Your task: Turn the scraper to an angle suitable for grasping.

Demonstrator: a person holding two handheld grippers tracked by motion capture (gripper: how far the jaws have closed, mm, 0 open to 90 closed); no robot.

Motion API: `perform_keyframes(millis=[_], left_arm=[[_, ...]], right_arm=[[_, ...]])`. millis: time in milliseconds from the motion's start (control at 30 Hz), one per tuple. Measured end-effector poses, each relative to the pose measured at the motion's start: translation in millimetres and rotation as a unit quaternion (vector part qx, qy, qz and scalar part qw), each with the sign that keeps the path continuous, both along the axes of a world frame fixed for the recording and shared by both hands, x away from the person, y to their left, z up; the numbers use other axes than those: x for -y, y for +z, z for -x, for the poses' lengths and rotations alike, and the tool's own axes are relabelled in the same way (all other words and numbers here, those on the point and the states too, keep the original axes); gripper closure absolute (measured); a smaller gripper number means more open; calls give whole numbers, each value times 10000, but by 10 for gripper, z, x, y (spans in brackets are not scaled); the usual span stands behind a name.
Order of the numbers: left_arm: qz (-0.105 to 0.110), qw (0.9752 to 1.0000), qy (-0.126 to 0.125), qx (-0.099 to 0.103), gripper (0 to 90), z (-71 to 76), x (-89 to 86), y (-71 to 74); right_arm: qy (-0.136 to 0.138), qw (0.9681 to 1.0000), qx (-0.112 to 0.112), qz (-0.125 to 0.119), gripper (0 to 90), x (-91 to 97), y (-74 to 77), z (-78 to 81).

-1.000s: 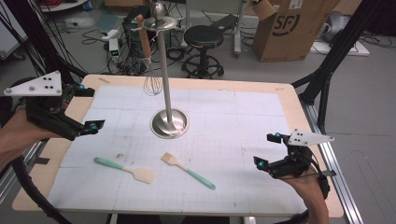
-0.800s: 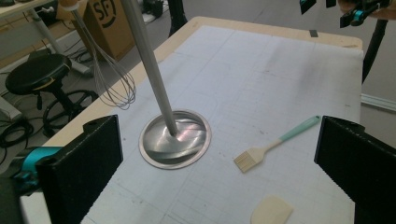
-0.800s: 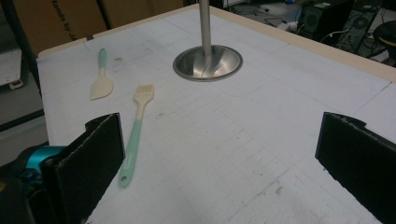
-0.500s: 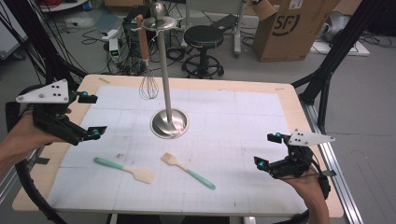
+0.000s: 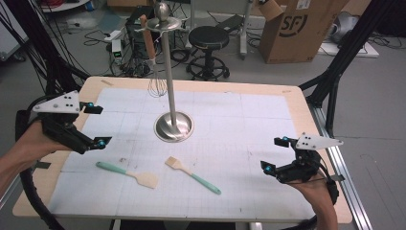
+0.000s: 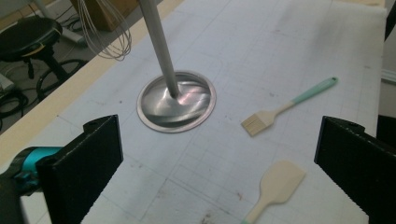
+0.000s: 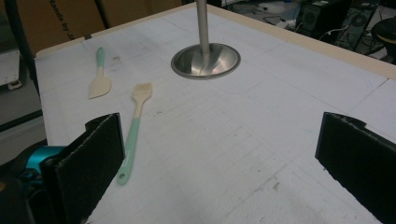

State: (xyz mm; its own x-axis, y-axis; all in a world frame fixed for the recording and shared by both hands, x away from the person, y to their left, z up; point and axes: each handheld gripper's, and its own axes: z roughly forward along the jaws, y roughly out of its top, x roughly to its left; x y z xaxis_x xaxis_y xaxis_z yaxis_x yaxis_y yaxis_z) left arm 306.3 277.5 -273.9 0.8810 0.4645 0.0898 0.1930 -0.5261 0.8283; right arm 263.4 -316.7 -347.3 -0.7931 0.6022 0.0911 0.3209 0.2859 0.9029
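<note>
Left gripper (image 5: 88, 125) sits at the table's (image 5: 297, 103) left edge, held in a hand (image 5: 28, 143), jaws spread wide with nothing between them. In the left gripper view its two black jaws stand far apart at the bottom corners, released

Just ahead of the left gripper, toward the table's middle, lies the spatula (image 5: 128, 173): mint handle, pale flat blade, flat on the white mat (image 5: 239, 120). In the left gripper view the spatula (image 6: 274, 186) lies low between the jaws, nearer the one at the view's right, not touching either

Next over, the brush (image 5: 192, 175) with mint handle and pale bristles, flat on the mat, near the spatula but apart from it. It lies between the two grippers, a bit closer to the left one. In the left gripper view the brush (image 6: 285, 108) is beyond the spatula; in the right gripper view the brush (image 7: 134, 126) lies just past the jaw at the view's left, the spatula (image 7: 99, 74) farther off

Beyond both tools stands the metal stand (image 5: 172, 125), round base on the mat, upright pole, a whisk (image 5: 155, 81) hanging from its top

Right gripper (image 5: 275, 155) hovers near the table's right front edge, well apart from all tools, jaws wide apart, gripping nothing
</note>
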Motion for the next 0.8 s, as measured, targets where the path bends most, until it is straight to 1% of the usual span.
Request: perform_keyframes(millis=[100, 167, 267, 300, 400, 500, 567, 633, 667, 733, 767, 800], left_arm=[[-125, 9999, -59, -55, 17, -5, 7, -56], [-264, 9995, -115, -113, 17, -13, -4, -107], [-463, 9985, -213, -175, 17, -15, -16, -186], [-483, 9984, -218, -190, 17, -15, -18, -205], [-645, 9972, -303, -217, 17, -26, -24, -263], [-727, 9967, -303, -211, 17, -45, -18, -297], [-810, 9956, -400, -234, 19, -62, -12, -320], [-1005, 9936, -444, -263, 20, -77, -8, -360], [-1055, 9930, -427, -319, 20, -90, -13, -400], [-1125, 9921, -433, -359, 20, -100, -28, -464], [-1151, 9916, -461, -374, 20, -104, -35, -496], [-1168, 9911, -496, -390, 20, -104, -40, -524]], right_arm=[[-6, 10000, -5, 3, 0, -9, -6, -4], [4, 10000, -42, 5, 0, -16, -3, 2], [11, 10000, -26, 5, 0, -21, -1, 1], [6, 10000, -26, 12, 0, -20, -1, -1], [3, 10000, -14, 29, 0, -18, -5, -3], [-4, 10000, -14, 33, 0, -27, -6, -5], [15, 10000, -23, 36, 0, -33, -5, -4], [14, 10000, -14, 28, 0, -36, -6, -3], [16, 10000, -15, 43, 0, -33, -5, -4], [22, 10000, -18, 41, 0, -31, -7, -3], [6, 10000, -37, 29, 0, -29, -6, 1], [4, 10000, -10, 20, 0, -25, -7, -1]])
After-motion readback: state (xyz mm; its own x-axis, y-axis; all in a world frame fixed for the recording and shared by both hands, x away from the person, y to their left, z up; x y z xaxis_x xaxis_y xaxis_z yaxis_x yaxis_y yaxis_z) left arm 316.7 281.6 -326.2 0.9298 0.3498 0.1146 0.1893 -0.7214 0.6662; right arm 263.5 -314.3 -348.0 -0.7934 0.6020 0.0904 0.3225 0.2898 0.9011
